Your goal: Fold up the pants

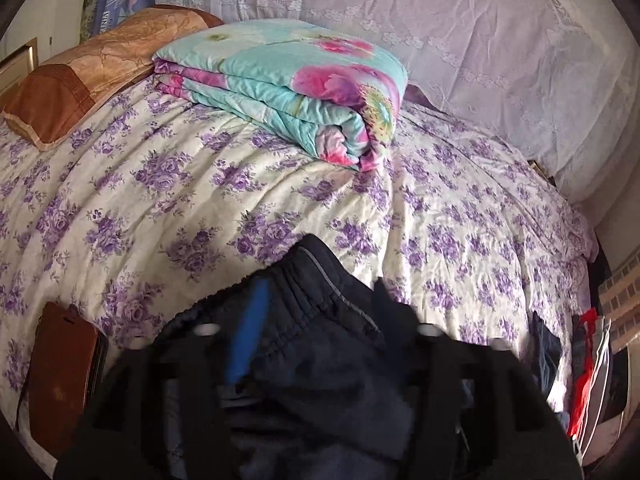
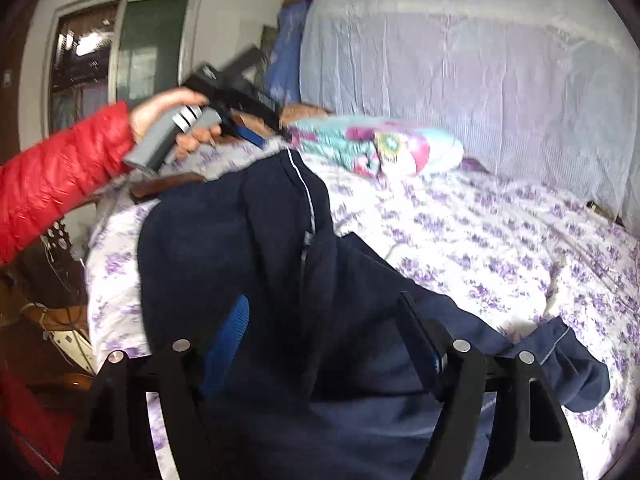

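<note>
In right wrist view only: red sleeve, window.

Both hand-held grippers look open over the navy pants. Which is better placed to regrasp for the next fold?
Probably right. The right hand-held gripper stands open just above the navy pants, leg fabric between its fingers. The left hand-held gripper, seen from the right wrist, is lifted clear of the waistband end.

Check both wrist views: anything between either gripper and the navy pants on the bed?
Nothing visible. The navy pants lie directly under both open grippers: cloth fills the gap of the left gripper and the right gripper. The folded quilt and brown wallet sit clear on the bedspread.
</note>
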A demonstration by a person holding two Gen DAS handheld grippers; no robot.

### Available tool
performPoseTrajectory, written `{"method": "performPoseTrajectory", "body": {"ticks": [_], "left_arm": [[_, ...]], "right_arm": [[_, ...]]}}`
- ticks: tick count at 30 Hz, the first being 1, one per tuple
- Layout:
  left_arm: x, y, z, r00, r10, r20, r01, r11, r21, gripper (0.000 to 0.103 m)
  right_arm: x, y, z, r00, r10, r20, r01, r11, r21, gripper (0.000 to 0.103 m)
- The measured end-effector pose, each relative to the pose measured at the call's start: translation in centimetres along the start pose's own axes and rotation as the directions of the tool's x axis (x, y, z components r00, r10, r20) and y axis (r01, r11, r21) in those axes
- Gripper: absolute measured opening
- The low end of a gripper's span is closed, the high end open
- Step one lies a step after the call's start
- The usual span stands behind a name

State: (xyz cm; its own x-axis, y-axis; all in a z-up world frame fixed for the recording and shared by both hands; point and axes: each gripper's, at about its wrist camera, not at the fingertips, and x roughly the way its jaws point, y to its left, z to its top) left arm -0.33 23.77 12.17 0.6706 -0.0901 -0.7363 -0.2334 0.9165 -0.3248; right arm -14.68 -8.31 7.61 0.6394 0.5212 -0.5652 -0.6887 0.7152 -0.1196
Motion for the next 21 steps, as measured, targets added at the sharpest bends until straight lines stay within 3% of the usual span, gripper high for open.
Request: {"method": "performPoseTrajectory", "body": {"ticks": [3, 4, 5, 6, 7, 10, 13, 16, 21], "left_arm": [[0.8, -0.5, 1.2, 0.999, 0.026, -0.030, -0.026, 1.000, -0.008, 0.076], [1.4, -0.8, 1.5, 0.998, 0.039, -0.055, -0.040, 0.999, -0.009, 0.077], [2.0, -1.1, 1.7, 0.995, 0.061, -0.084, -0.061, 0.998, 0.000, 0.078], [2.8, -1.4, 1.8, 0.990, 0.087, -0.115, -0.085, 0.996, 0.021, 0.078], [3.7, -1.7, 1.9, 0.983, 0.126, -0.136, -0.120, 0.991, 0.053, 0.078], [4.8, -2.1, 1.9, 0.966, 0.217, -0.140, -0.202, 0.973, 0.114, 0.078], [4.2, -2.0, 1.5, 0.967, 0.212, -0.140, -0.195, 0.973, 0.126, 0.078], [2.0, -2.5, 0.3, 0.973, 0.204, -0.111, -0.182, 0.966, 0.185, 0.078], [-3.4, -1.3, -2.7, 0.985, 0.169, -0.035, -0.157, 0.960, 0.233, 0.078]], "right_arm": [[3.4, -1.1, 0.1, 0.991, 0.058, -0.120, -0.050, 0.997, 0.064, 0.075], [4.2, -1.1, -0.1, 0.987, 0.089, -0.133, -0.078, 0.993, 0.088, 0.061], [4.7, -0.6, -0.2, 0.982, 0.123, -0.140, -0.112, 0.990, 0.088, 0.025], [4.7, 0.3, -0.3, 0.981, 0.138, -0.139, -0.131, 0.990, 0.058, 0.011], [4.2, 1.8, -0.4, 0.987, 0.116, -0.115, -0.118, 0.993, -0.008, 0.005], [2.0, 6.6, -1.1, 0.998, 0.040, -0.039, -0.048, 0.970, -0.237, 0.005], [0.7, 9.9, -3.0, 0.999, 0.040, -0.029, -0.048, 0.928, -0.370, 0.005], [0.8, 12.4, -5.4, 0.998, -0.045, -0.034, 0.020, 0.853, -0.522, 0.005], [0.6, 13.1, -6.5, 0.997, -0.080, -0.022, 0.054, 0.822, -0.567, 0.005]]}}
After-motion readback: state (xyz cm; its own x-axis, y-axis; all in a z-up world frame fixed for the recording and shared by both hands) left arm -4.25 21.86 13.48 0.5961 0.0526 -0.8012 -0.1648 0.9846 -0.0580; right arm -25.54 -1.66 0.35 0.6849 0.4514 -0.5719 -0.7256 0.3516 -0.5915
